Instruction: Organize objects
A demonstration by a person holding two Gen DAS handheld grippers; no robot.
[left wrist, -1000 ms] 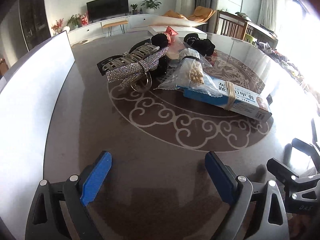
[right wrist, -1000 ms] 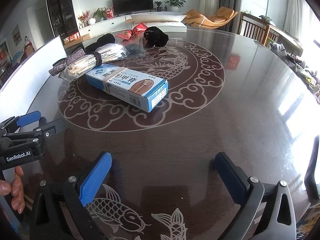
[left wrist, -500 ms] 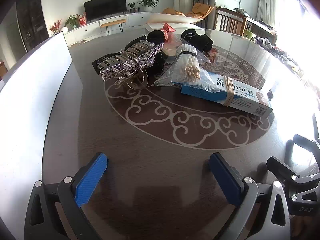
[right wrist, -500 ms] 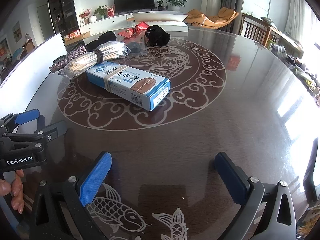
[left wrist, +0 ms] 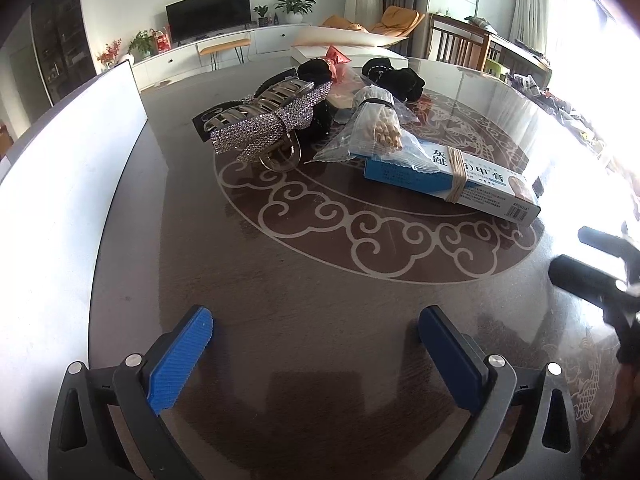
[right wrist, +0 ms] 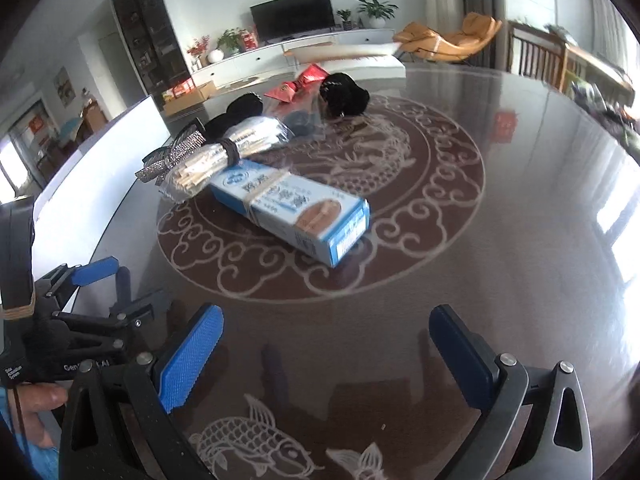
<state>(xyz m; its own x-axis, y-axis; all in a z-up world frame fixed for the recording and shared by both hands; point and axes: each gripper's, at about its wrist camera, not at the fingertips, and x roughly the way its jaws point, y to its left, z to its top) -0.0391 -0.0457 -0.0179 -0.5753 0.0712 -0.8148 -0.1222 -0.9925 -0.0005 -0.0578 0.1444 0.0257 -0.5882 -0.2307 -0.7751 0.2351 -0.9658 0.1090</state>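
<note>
Reading "APEXXA" by the barcode, blue box (left wrist: 452, 176) carries Chinese lettering.

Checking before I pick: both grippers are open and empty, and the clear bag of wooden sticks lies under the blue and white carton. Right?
One thing is off. The clear bag of wooden sticks rests on top of the blue and white carton, its end overlapping the carton's far end, as the left wrist view shows. The left gripper and right gripper are open and empty.

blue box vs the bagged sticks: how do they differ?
The blue box is a rigid printed carton; the bagged sticks are loose pale sticks in clear plastic. The box has a tan rubber band around it, the bag a black band. The box lies flat on the table; the bag rests partly on the box's far end.
</note>
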